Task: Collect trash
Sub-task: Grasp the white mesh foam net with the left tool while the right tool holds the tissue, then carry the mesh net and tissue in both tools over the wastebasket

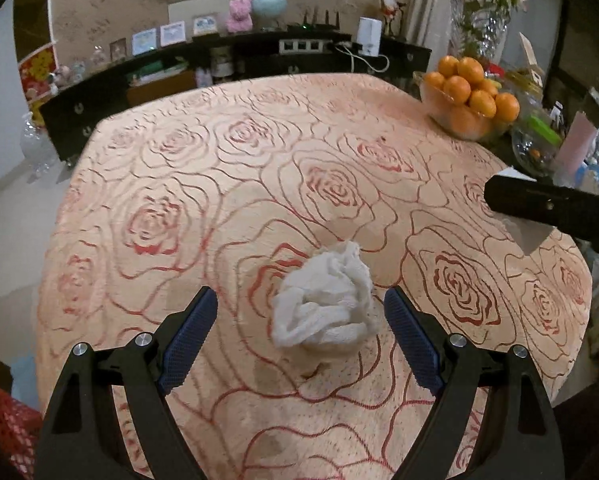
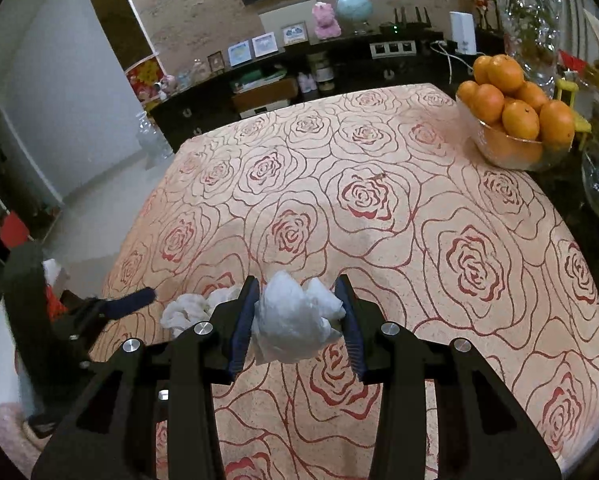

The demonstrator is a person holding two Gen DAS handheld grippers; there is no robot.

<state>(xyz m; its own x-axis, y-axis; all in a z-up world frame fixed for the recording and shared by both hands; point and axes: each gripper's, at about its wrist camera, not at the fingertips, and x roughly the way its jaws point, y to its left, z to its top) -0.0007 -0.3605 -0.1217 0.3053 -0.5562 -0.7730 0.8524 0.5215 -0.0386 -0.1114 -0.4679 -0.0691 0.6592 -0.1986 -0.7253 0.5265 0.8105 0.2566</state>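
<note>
A crumpled white tissue [image 1: 325, 300] lies on the rose-patterned tablecloth [image 1: 259, 168]. My left gripper [image 1: 301, 308] is open, its blue-padded fingers on either side of the tissue with gaps on both sides. The same tissue shows in the right wrist view [image 2: 191, 310], left of my right gripper, with the left gripper's blue finger [image 2: 129, 304] beside it. My right gripper [image 2: 299, 312] is shut on a second white crumpled tissue [image 2: 295, 320], held above the cloth [image 2: 379, 208]. The right gripper's black body [image 1: 547, 204] shows at the right edge of the left wrist view.
A glass bowl of oranges [image 1: 469, 92] [image 2: 515, 116] stands at the table's far right corner, with glass vases and clutter beside it. A dark sideboard [image 1: 235, 52] with frames, a globe and a pink toy runs behind the table. Floor lies to the left.
</note>
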